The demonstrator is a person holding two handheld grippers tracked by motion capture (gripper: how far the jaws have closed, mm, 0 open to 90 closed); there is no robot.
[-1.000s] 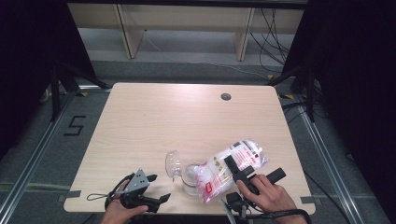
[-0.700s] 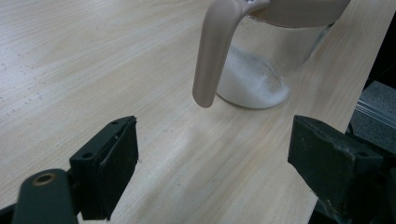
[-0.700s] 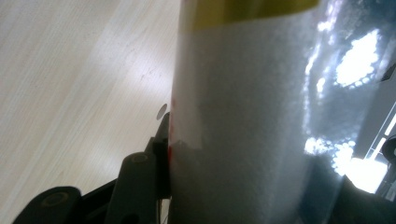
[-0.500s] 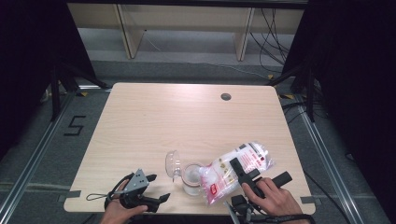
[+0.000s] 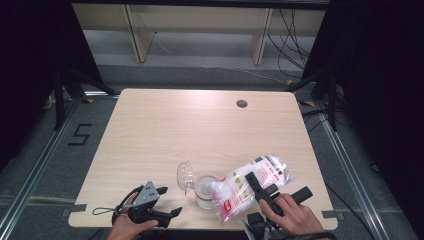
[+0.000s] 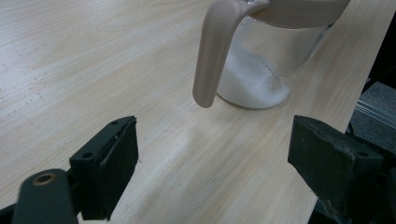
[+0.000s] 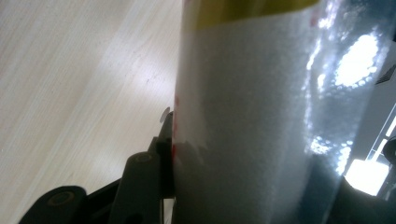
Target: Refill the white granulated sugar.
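Note:
A clear glass jar [image 5: 205, 191] stands near the table's front edge with its hinged lid [image 5: 185, 176] swung open to the left. White powder lies in the jar's bottom [image 6: 254, 79], and a beige lid part [image 6: 215, 51] hangs in front of it. A clear bag of white grains [image 5: 250, 182] with red print lies tilted, its lower end beside the jar. My right gripper [image 5: 257, 187] is shut on the bag [image 7: 252, 116]; its jaws have just closed a little further on it. My left gripper [image 5: 170, 201] rests open at the front left, jaws [image 6: 212, 154] wide apart and facing the jar.
The light wooden table [image 5: 200, 125] has a round cable hole [image 5: 242, 103] at its back right. Beyond it stand shelf legs and cables on a grey floor. Black curtains hang at both sides. Both hands are at the table's front edge.
The right hand and the bag have shifted slightly toward the front edge. The left gripper and the jar have stayed in place.

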